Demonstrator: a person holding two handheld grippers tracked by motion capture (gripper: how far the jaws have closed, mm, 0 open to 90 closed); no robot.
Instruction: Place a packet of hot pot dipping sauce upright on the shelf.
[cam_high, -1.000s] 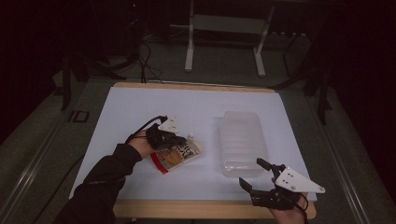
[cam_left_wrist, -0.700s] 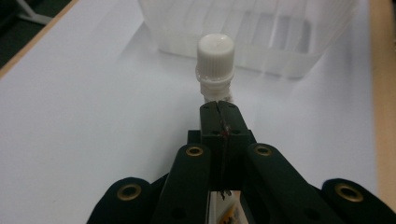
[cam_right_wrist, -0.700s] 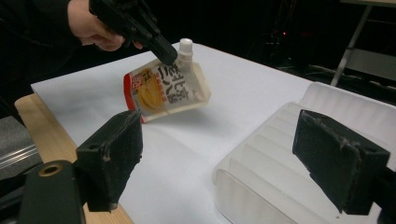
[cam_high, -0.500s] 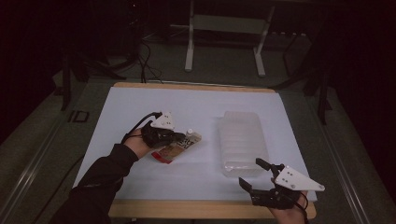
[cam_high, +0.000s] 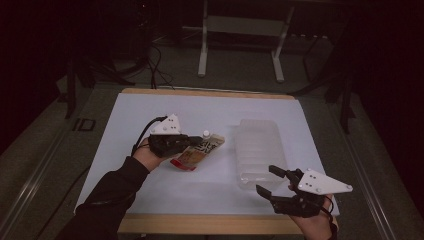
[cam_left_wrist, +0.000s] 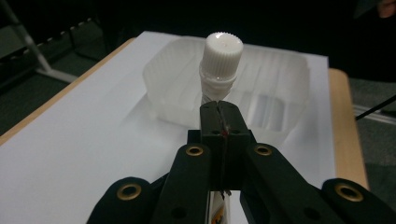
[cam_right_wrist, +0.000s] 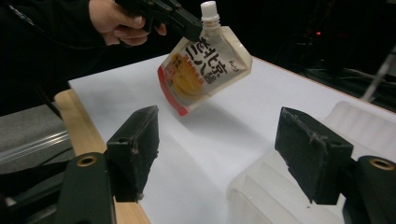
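A spouted drink pouch (cam_high: 201, 150) with a white cap (cam_left_wrist: 223, 47), printed in orange and red, hangs tilted above the white mat (cam_high: 210, 107). My left gripper (cam_high: 193, 141) is shut on its top edge just below the spout; the jaws meet on it in the left gripper view (cam_left_wrist: 218, 110). The pouch (cam_right_wrist: 201, 70) and that gripper (cam_right_wrist: 186, 24) also appear far off in the right gripper view. My right gripper (cam_high: 266, 179) is open at the near end of a clear plastic tray (cam_high: 257, 145). Its jaws have just been closing, and the pads (cam_right_wrist: 137, 140) press on nothing.
The ribbed clear tray (cam_left_wrist: 275, 79) lies on the right half of the mat, and its near corner (cam_right_wrist: 261, 196) sits low beside my right gripper. The table's wooden front edge (cam_high: 200, 224) runs below. Metal stand legs (cam_high: 202, 55) rise from the floor behind.
The left gripper has lifted the pouch off the mat and carried it a little to the right. The right gripper has stayed at the tray's near end.
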